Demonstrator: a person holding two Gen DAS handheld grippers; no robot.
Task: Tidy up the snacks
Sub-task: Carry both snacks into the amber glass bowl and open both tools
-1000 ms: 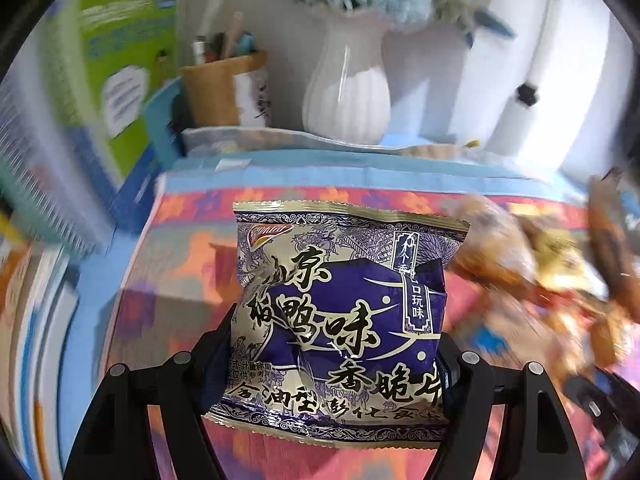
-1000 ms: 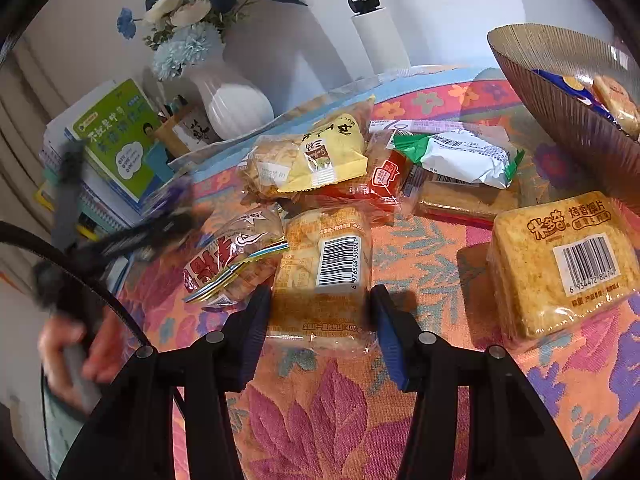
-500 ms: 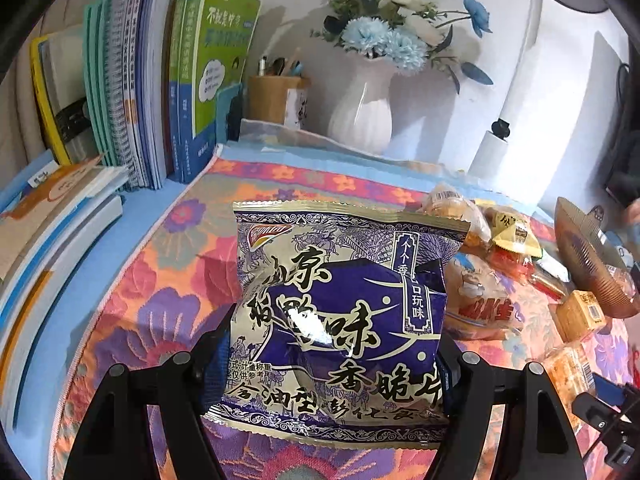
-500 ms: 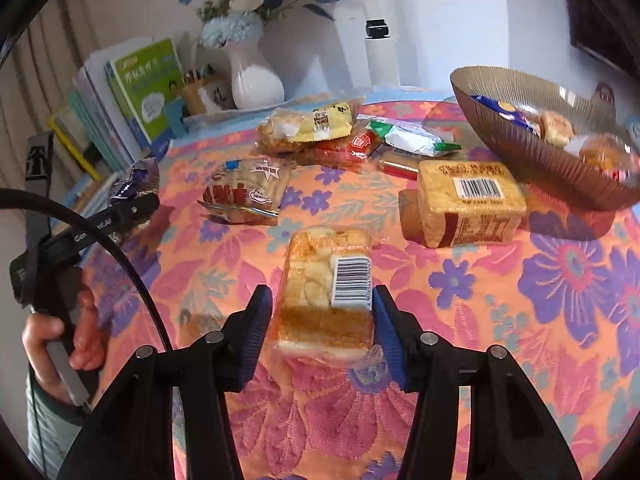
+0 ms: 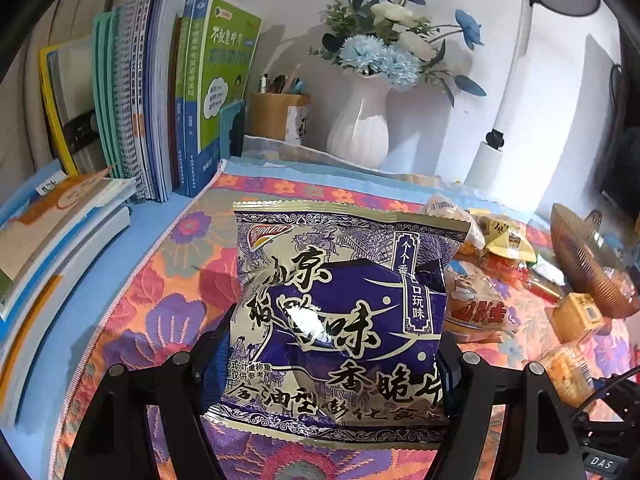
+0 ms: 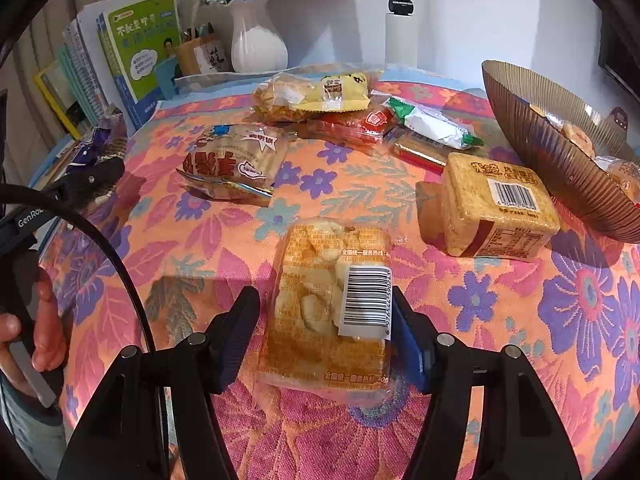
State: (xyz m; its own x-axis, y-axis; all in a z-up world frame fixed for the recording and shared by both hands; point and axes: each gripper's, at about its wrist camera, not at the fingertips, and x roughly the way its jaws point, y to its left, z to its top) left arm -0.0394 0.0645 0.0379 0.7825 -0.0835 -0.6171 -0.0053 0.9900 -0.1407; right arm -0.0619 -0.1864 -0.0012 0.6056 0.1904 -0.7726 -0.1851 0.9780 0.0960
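Orange pastry pack [image 6: 332,312] lies freed as right hand-held gripper [image 6: 326,332] opens; left [image 5: 332,364] still clamps purple bag [image 5: 340,308].

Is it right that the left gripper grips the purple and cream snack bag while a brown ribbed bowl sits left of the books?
Not quite. The left gripper does grip the purple and cream snack bag, but the brown ribbed bowl sits far right, opposite the books, as the left wrist view shows.

Plain white wall [image 5: 280,4] at the back, a table under a bright orange floral tablecloth [image 6: 224,240], upright books [image 5: 160,92] stacked left, white ribbed vase [image 5: 360,128] with blue flowers.
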